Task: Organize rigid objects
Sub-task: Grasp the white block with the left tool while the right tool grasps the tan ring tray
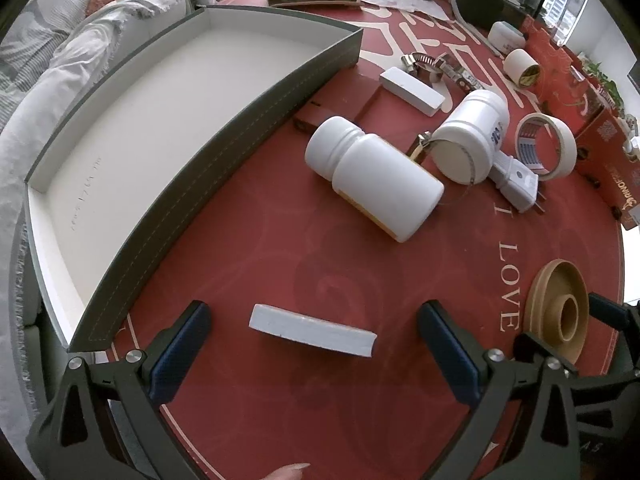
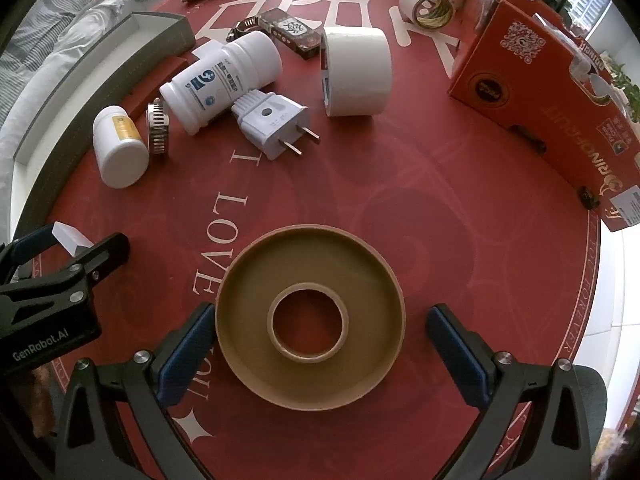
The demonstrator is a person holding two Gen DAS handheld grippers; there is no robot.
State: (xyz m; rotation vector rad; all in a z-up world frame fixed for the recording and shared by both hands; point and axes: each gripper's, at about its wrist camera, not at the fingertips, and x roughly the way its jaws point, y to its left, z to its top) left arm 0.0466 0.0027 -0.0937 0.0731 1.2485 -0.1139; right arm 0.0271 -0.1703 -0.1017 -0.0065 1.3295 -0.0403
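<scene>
Right now both tools stand with their jaws spread wide over the red table. Between the 2 blue pads of the left gripper lies a flat white block, clear of either pad and resting on the tabletop just beside the near corner of the grey tray, whose white inside shows nothing in it. The right gripper brackets a tan plastic spool lying flat with its hollow hub facing up; its left pad looks to be at the spool's rim, the right pad apart from it. Farther back sits a loose cluster: a small white bottle on its side, a larger labelled white bottle also tipped over, a metal hose clamp between them, a white 2-pin plug touching the larger bottle, and a broad roll of white tape just right of the plug. A second white block lies beyond the bottles near the tray's far corner. An orange carton stands at the table's right edge.
</scene>
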